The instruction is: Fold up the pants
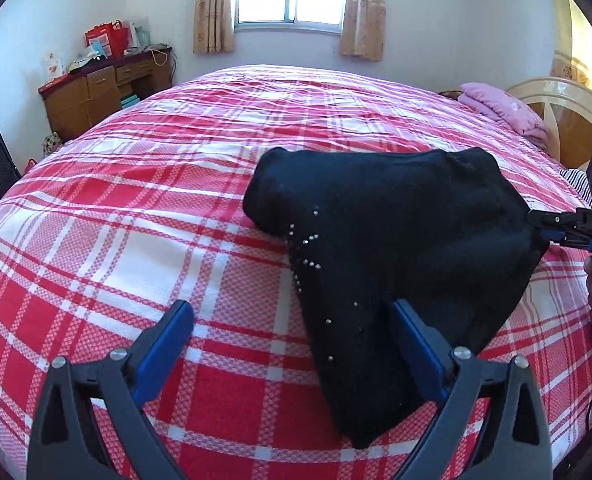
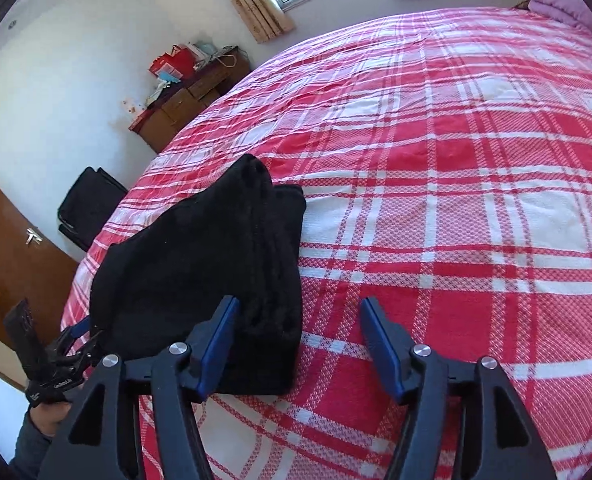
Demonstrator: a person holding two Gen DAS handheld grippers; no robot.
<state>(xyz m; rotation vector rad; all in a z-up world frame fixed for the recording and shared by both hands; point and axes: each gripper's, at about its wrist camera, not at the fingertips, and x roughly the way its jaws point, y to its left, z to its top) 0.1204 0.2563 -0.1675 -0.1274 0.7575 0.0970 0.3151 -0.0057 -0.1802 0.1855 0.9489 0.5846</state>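
The black pants (image 1: pixel 400 240), with small silver studs, lie folded in a thick bundle on the red and white plaid bed (image 1: pixel 135 208). My left gripper (image 1: pixel 291 320) is open just above the bed, its right finger against the near corner of the pants. In the right wrist view the pants (image 2: pixel 199 272) are a stacked bundle at the left. My right gripper (image 2: pixel 300 312) is open, its left finger touching the bundle's near edge and its right finger over the bare bedspread (image 2: pixel 456 200). Each gripper shows in the other's view, the right gripper (image 1: pixel 552 228) at the pants' right edge and the left gripper (image 2: pixel 79 340) at their left corner.
A folded pink blanket (image 1: pixel 504 108) lies by the wooden headboard (image 1: pixel 568 108) at the far right. A wooden desk (image 1: pixel 99 88) with red bags stands against the far wall. A black bag (image 2: pixel 87 208) sits on the floor by the bed.
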